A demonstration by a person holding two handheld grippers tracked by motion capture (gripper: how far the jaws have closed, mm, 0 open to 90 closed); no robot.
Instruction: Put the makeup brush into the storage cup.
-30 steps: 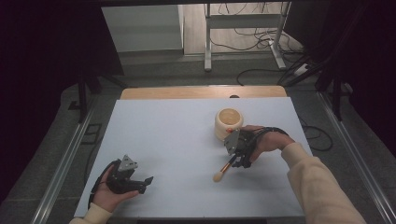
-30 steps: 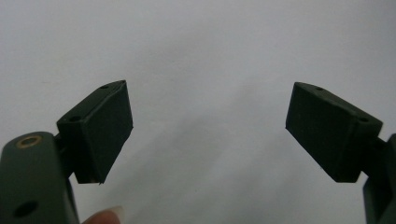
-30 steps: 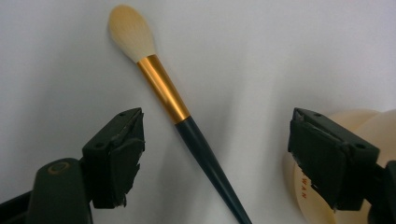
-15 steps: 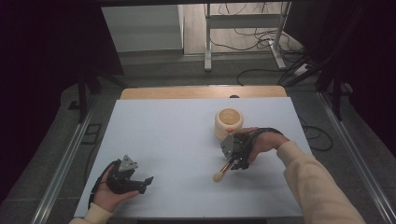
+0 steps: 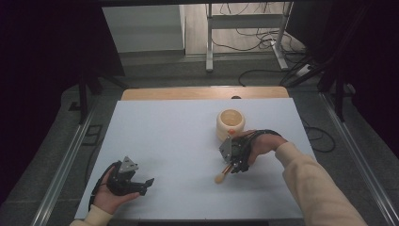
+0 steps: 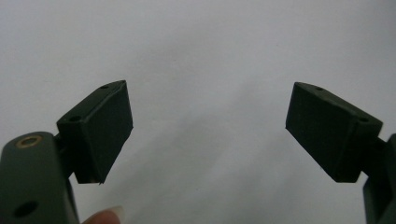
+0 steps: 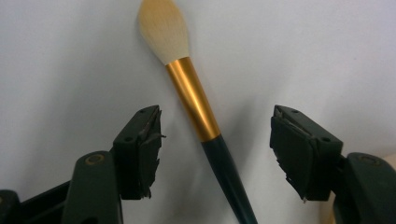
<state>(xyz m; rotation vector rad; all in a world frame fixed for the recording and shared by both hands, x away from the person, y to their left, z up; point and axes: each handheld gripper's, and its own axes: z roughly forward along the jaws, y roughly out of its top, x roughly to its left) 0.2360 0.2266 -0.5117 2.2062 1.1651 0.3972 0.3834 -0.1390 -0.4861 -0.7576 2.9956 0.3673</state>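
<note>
A makeup brush [image 7: 194, 100] with pale bristles, a gold ferrule and a dark handle lies flat on the white table. My right gripper [image 7: 217, 121] is open, one jaw on each side of the handle, neither touching it. From above, the brush [image 5: 221, 176] pokes out toward the near left from under the right gripper [image 5: 231, 165], just in front of a cream bowl [image 5: 230, 123]. My left gripper [image 5: 147, 182] rests in the hand at the table's near left. Its jaws stand wide apart, open [image 6: 208, 93], with only bare table between them.
The white tabletop [image 5: 179, 141] has a wooden strip [image 5: 202, 93] along its far edge. Metal rails run down both sides. Beyond the table are a metal stand [image 5: 244, 28] and cables on the floor.
The right gripper has shifted slightly left and toward the near edge, over the brush. The left gripper has stayed still.
</note>
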